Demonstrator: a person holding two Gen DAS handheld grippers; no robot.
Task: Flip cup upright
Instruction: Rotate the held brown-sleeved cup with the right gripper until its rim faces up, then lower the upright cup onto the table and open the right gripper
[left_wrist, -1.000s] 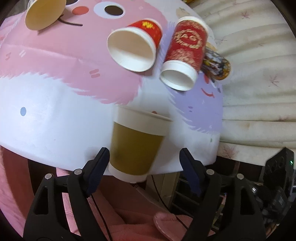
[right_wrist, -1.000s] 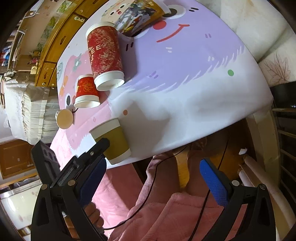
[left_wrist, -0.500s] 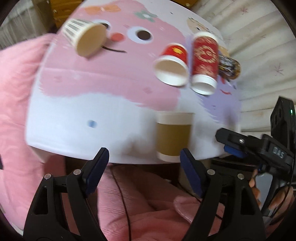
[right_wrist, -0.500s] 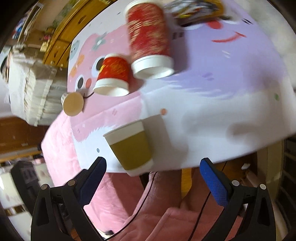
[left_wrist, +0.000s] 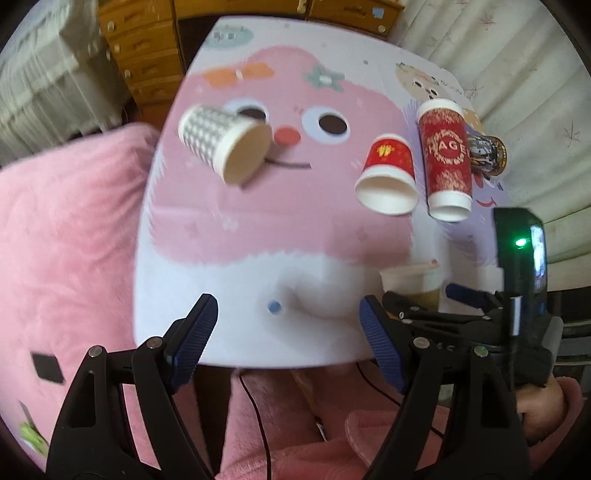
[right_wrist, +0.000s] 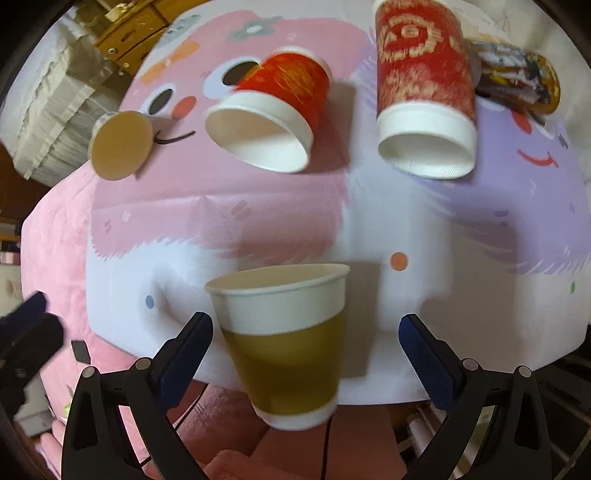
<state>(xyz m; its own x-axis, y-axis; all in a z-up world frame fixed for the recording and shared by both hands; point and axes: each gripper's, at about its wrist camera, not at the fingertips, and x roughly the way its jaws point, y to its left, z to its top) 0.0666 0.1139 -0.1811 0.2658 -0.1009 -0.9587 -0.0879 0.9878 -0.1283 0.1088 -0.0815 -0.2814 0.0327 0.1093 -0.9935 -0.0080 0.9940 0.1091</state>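
Note:
An olive-and-white paper cup (right_wrist: 288, 343) stands upright at the table's near edge, between the open fingers of my right gripper (right_wrist: 304, 339), untouched. In the left wrist view it (left_wrist: 413, 284) is partly hidden behind the right gripper. A short red cup (right_wrist: 273, 114) (left_wrist: 388, 173), a tall red cup (right_wrist: 424, 103) (left_wrist: 447, 162) and a checked cup (left_wrist: 221, 144) (right_wrist: 120, 144) lie on their sides farther back. My left gripper (left_wrist: 288, 339) is open and empty over the near edge, left of the olive cup.
A dark printed can (left_wrist: 485, 153) (right_wrist: 517, 77) lies on its side behind the tall red cup. The table (left_wrist: 258, 229) has a pink and purple cartoon cover. A pink plush cushion (left_wrist: 66, 258) lies to the left. Wooden drawers (left_wrist: 147, 55) stand beyond.
My left gripper has drawn back and to the left, away from the olive cup. My right gripper has swung in, so the cup now sits between its fingers.

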